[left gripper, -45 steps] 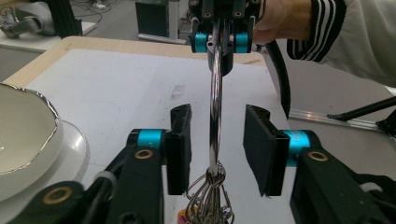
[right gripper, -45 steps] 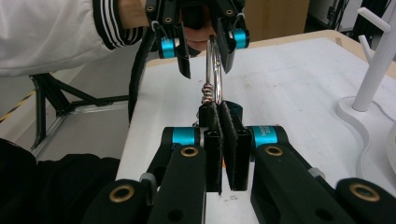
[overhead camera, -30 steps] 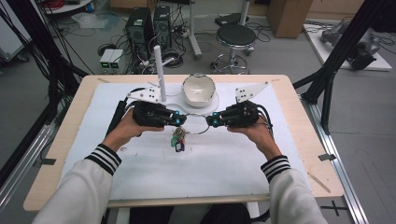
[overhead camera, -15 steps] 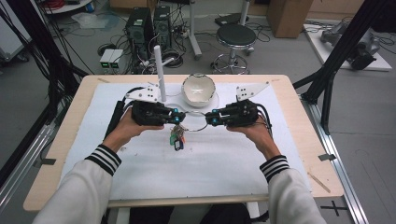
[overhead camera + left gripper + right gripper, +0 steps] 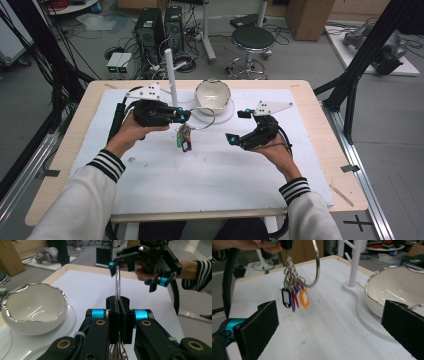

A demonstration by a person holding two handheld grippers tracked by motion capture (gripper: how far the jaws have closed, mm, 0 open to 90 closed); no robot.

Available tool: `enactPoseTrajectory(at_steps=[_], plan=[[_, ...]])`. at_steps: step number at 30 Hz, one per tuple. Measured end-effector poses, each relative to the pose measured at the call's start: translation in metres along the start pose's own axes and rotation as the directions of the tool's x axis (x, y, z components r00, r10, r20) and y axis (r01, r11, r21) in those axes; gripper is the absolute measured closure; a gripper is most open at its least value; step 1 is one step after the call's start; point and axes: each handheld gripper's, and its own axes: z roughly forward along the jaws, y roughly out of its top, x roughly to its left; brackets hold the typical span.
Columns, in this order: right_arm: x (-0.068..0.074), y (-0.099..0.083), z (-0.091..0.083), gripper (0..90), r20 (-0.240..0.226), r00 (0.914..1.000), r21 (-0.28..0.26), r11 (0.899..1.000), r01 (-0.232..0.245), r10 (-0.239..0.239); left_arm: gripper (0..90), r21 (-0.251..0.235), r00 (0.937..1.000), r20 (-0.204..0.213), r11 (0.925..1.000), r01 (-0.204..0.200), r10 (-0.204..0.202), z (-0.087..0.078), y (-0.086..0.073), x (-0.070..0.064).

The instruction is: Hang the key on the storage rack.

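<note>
Two black jaws of the right gripper (image 5: 329, 327) rise at the near left and near right edges, standing wide apart with bare white table (image 5: 332, 327) between them. Farther off at upper left, a hand (image 5: 259, 245) with the other gripper pinches a large metal ring (image 5: 315, 267), from which a bunch of coloured key tags (image 5: 294, 297), black, purple, red and orange, dangles above the table. To the right stands a white post (image 5: 354, 262) on a round base, with a white silver-rimmed bowl (image 5: 397, 290) just beside it at the far right.
</note>
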Motion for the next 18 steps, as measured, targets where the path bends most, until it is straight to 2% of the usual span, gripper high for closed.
enactPoseTrajectory(at_steps=[3,4,7,11,17,18], plan=[[0.001,-0.005,-0.006,0.7,0.052,0.9986,0.039,0.999,-0.015,0.013,87.3,-0.025,0.9995,-0.025,0.9995,0.019,-0.019,-0.007,-0.001,0.008],[0.002,-0.004,-0.008,0.8,0.062,0.998,0.035,0.999,-0.011,0.009,87.3,-0.026,0.999,-0.037,0.9994,0.024,-0.025,-0.009,-0.002,0.011],[0.007,-0.006,-0.018,0.8,0.081,0.9966,-0.03,0.999,0.018,-0.015,87.3,-0.024,0.9955,-0.081,0.9986,0.046,-0.048,-0.016,-0.005,0.019],[0.01,-0.014,-0.03,0.8,0.123,0.9922,-0.074,0.997,0.03,-0.021,87.3,-0.038,0.9889,-0.132,0.9972,0.065,-0.069,-0.024,-0.008,0.027],[0.01,-0.032,-0.045,0.8,0.159,0.9873,-0.119,0.993,0.014,0.005,87.3,-0.05,0.9751,-0.192,0.9934,0.103,-0.111,-0.032,-0.013,0.037],[0.011,-0.036,-0.048,0.8,0.16,0.9868,-0.122,0.993,-0.002,0.022,87.3,-0.049,0.9726,-0.202,0.993,0.108,-0.116,-0.033,-0.014,0.038]])
